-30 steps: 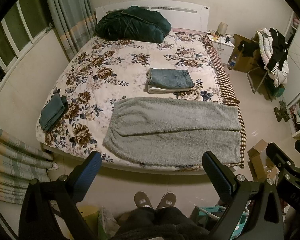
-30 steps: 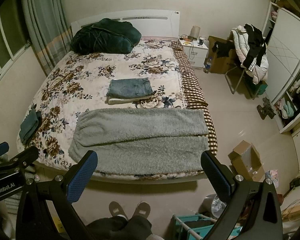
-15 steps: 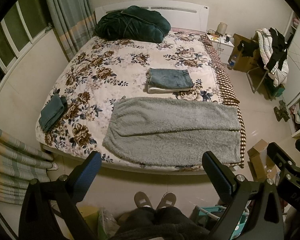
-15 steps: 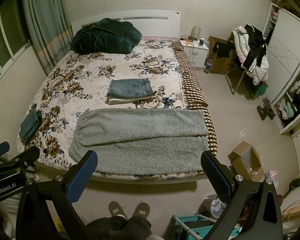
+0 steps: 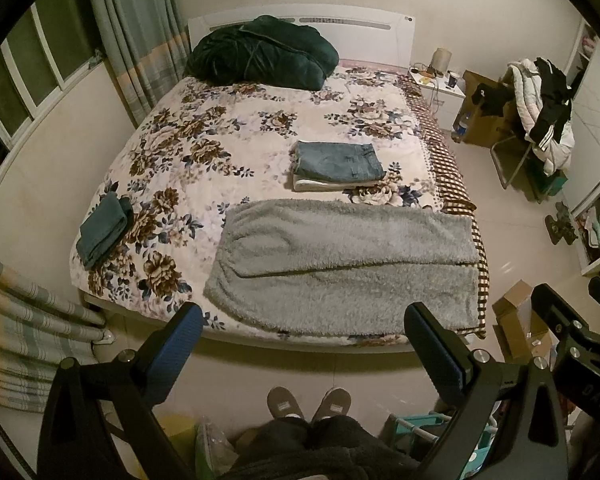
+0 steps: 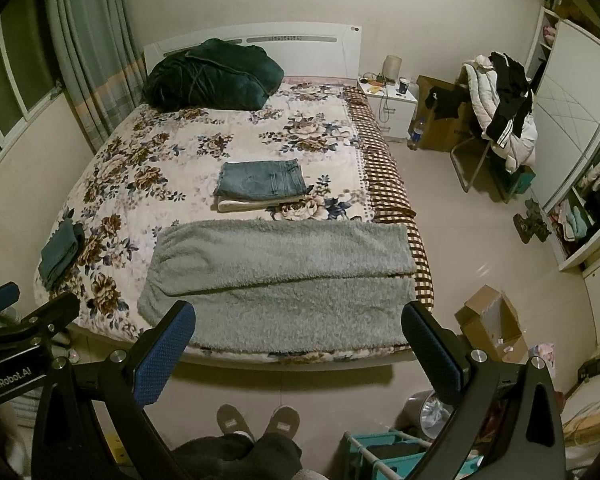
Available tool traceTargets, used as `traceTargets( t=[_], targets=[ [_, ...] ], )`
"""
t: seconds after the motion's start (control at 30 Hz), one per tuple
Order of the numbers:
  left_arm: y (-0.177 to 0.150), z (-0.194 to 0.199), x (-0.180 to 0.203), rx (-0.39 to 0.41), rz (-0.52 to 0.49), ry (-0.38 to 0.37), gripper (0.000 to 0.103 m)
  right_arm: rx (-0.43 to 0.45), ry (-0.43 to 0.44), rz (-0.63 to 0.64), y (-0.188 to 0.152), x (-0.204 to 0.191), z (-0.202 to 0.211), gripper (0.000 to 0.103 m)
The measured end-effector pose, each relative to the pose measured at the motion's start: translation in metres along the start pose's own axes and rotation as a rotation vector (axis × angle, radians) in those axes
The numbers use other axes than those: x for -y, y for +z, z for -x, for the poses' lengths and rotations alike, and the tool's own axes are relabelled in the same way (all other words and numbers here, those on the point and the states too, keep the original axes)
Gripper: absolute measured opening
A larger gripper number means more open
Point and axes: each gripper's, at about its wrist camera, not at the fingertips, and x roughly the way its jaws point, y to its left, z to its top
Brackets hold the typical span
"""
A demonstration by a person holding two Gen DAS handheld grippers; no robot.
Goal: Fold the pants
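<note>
Left gripper (image 5: 302,336): held above the floor short of the bed's foot; fingers spread wide, nothing between them.
Green folded cloth (image 5: 105,229): one, on the quilt near the bed's left edge, well apart from the pants.
Grey fleece pants (image 5: 348,264): one pair, spread flat across the foot of the bed (image 5: 340,343), long axis left to right; what looks like the waist is at the left and the leg ends at the right by the checked border. The two legs lie side by side with a seam line between them.
Handling (judgement): thick fluffy pile, so soft, limp and fairly light; it should drape and sag wherever it is unsupported. The pile likely gives good friction on the pads and against the quilt, so dragging may bunch it. Not fragile.
Where to grip (judgement): pinch through the edge at two corners, left gripper at the waist end, right gripper at the leg hems, taking both layers and lifting together.
Folded jeans (image 5: 338,159): one, on top of a pale folded item (image 5: 320,185); the stack lies just beyond the pants, mid-bed.
Dark green bedding (image 5: 260,53): one heap against the headboard.
Right gripper (image 6: 298,336): also short of the bed's foot, fingers released and apart, empty.
Cardboard box (image 6: 490,322): one open box on the floor right of the bed.
Slippered feet (image 6: 258,420): two, below both grippers.
</note>
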Motion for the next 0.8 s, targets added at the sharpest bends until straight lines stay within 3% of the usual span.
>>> traceTargets(
  t=[0.4, 0.47, 0.8],
  targets=[
    [0.007, 0.001, 0.007, 0.001, 0.0, -0.003, 0.103, -0.007, 0.002, 0.001, 0.004, -0.001, 0.0, 0.103],
    [0.008, 0.001, 0.008, 0.002, 0.0, -0.001, 0.103, -0.011, 0.004, -0.001, 0.036, -0.001, 0.016, 0.103],
    [0.008, -0.001, 0.012, 0.003, -0.007, -0.005, 0.103, -0.01, 0.004, 0.002, 0.036, 0.0, 0.016, 0.103]
  ],
)
